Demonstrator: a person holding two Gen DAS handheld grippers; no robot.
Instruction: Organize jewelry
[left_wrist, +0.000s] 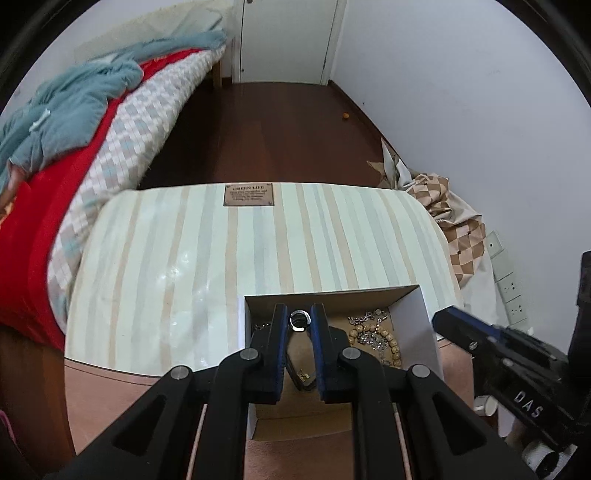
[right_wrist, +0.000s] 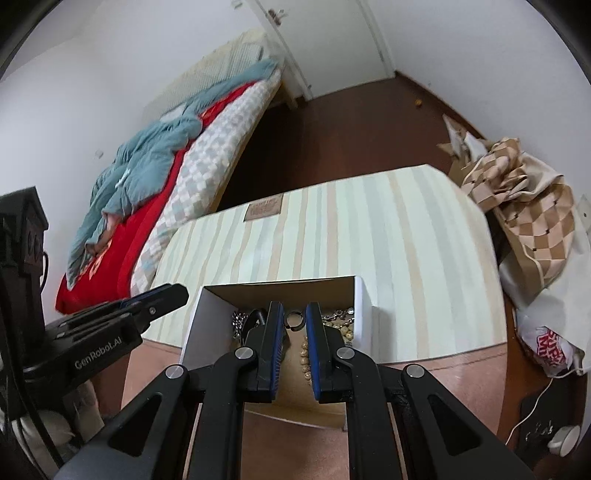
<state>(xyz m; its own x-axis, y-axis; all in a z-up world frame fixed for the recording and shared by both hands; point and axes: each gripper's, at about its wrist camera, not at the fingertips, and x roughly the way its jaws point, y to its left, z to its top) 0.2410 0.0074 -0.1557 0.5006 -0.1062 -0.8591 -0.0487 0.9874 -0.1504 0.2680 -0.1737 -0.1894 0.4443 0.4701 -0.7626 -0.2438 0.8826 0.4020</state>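
An open cardboard box (left_wrist: 406, 295) with white sides stands on a striped mat; it also shows in the right wrist view (right_wrist: 364, 314). Inside lie a wooden bead bracelet (left_wrist: 391, 343), silver chains (left_wrist: 364, 317) and other small pieces. My left gripper (left_wrist: 299, 319) is above the box, shut on a silver ring (left_wrist: 300, 318). My right gripper (right_wrist: 294, 319) is above the same box, shut on a dark ring (right_wrist: 294, 318). Beads (right_wrist: 303, 354) show between its fingers. Each gripper shows at the edge of the other's view.
The striped mat (left_wrist: 221, 258) lies on a brown table with a small plaque (left_wrist: 249, 194) at its far edge. A bed with red and blue covers (left_wrist: 55, 147) is to the left. Checked bags (right_wrist: 524, 206) lie to the right by the wall.
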